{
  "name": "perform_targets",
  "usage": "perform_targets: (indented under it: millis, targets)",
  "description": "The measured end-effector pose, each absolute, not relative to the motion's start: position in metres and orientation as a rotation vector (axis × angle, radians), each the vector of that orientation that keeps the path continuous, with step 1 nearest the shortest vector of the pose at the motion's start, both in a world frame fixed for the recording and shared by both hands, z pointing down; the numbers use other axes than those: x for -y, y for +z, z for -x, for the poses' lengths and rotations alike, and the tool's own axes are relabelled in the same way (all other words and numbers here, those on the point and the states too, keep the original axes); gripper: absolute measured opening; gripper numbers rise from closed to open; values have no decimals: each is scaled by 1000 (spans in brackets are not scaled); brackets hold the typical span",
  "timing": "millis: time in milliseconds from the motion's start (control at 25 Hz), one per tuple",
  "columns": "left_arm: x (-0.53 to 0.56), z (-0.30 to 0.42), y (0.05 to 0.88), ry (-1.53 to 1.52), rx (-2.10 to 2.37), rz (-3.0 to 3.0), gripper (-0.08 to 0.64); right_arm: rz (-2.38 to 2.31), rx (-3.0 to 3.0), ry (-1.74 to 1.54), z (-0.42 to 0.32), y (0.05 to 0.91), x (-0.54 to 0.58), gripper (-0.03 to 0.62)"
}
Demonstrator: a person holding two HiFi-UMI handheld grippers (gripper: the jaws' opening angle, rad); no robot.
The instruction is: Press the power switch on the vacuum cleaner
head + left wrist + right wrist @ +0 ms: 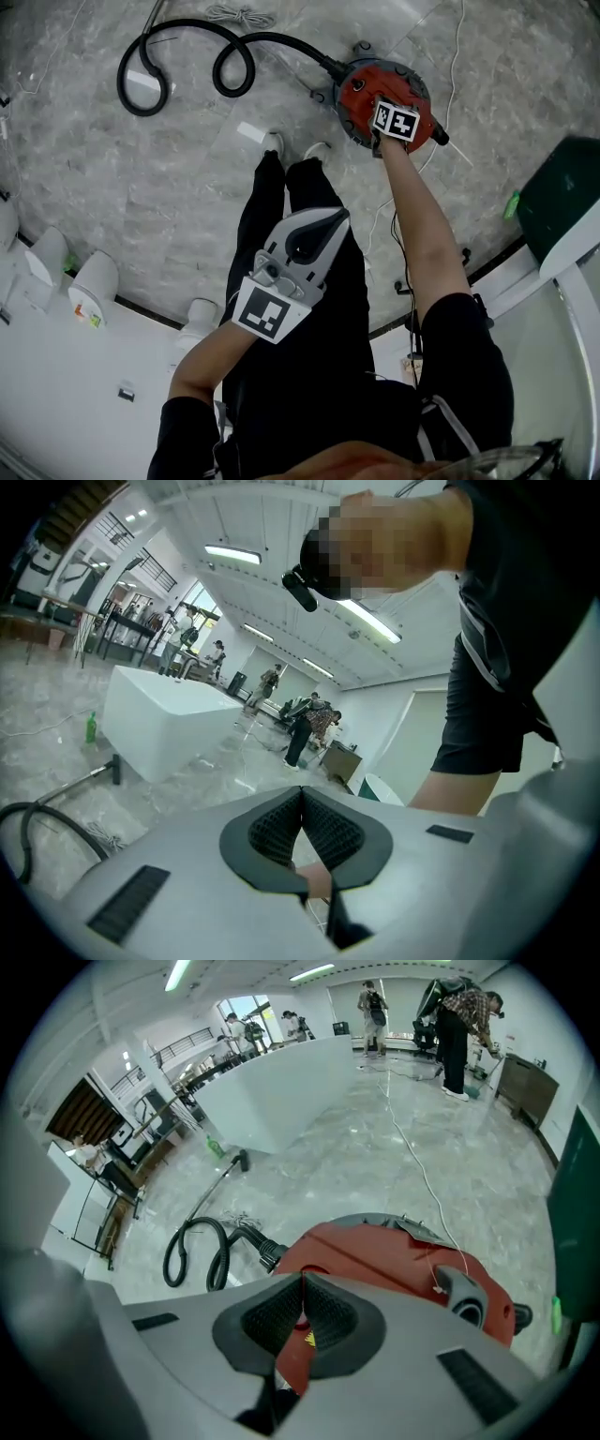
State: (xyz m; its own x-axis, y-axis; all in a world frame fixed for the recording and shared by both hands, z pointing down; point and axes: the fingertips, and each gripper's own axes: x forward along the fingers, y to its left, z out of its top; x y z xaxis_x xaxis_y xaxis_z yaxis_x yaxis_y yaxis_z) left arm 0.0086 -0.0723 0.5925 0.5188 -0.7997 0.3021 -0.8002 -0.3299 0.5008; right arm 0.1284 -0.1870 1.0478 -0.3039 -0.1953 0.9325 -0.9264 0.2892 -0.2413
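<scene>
The right gripper (301, 1281), jaws shut and empty, points down right over the red vacuum cleaner (394, 1255). Its black hose (187, 42) coils on the floor (112, 187) nearby. The left gripper (301, 794), also closed, is well apart.

The round red plastic vacuum cleaner (361, 94) sits on the grey marble floor (141, 187), just ahead and right of the person's shoes (274, 142). Its black ribbed hose (225, 56) loops away leftward. The right gripper (302, 1283) is over the cleaner's top; the left gripper (339, 216) hangs nearer, above the legs.
</scene>
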Motion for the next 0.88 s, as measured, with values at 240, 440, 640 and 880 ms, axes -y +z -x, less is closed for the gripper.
perform_targets:
  millis: [240,440,640,880]
  targets:
    - [80,-7,590,-26,1294,-2159,18,-1084,1651,1143,-130,1051,188,18]
    - [75,-7,593,-36,1260,-2174,18,-1089,1645,1120,-132,1052,191,18]
    - [69,-2,604,-11,1267,-2157,18,-1123,1624,1173,-133,1055,195,18]
    - [66,-8,600,-46,1240,-2127,18,-1154,1669,1249,-133,1054,190,18]
